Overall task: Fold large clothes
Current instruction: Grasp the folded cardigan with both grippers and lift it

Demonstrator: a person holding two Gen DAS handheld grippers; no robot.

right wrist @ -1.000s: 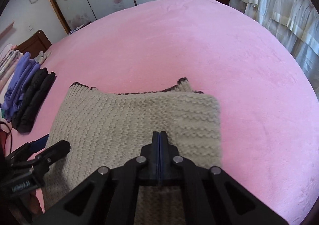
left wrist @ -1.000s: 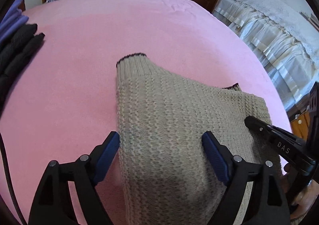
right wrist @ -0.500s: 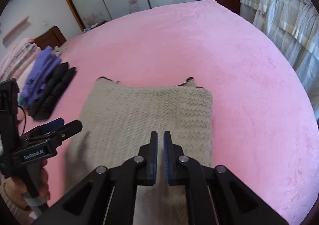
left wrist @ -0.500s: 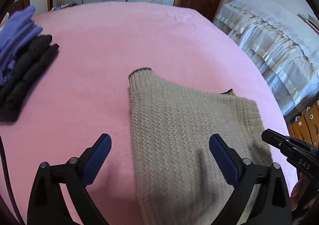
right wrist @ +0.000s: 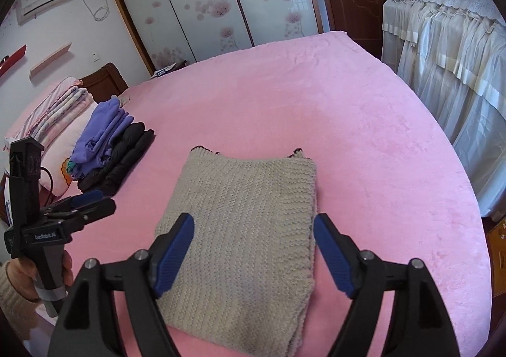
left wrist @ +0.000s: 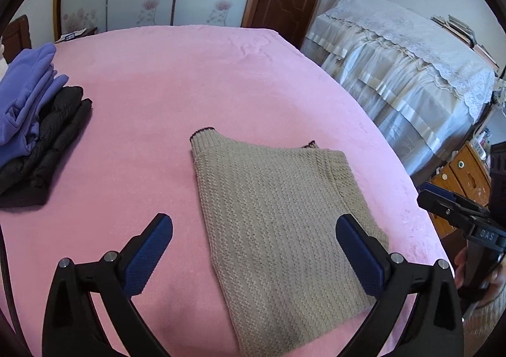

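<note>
Sweater (left wrist: 278, 230) is lying folded into a rectangle on the pink bed (left wrist: 196, 78), near the bed's near edge and toward its right side in the left wrist view. Its dark-trimmed ribbed hem is pointing toward the far edge. Knit is lying flat; layers are stacking along the right side in the right wrist view (right wrist: 243, 230).

Left gripper (left wrist: 253, 240) is hanging above the sweater, jaws spread wide, having just been opening further; nothing is between the blue pads but air, the sweater lying below. Same gripper is showing at the left of the right wrist view (right wrist: 91, 202), a hand (right wrist: 28, 278) wrapping its handle.

Right gripper (right wrist: 253, 243) is also standing wide apart, its jaws having just been opening from pressed together; pads are touching nothing, sweater lying beneath. It is showing at the right edge of the left wrist view (left wrist: 442, 202).

Pile of folded clothes (right wrist: 110, 148), purple on black, is sitting near the bed's left edge, well apart from the sweater. Striped bedding (right wrist: 60, 110) is lying beyond it, at the far left corner.
</note>
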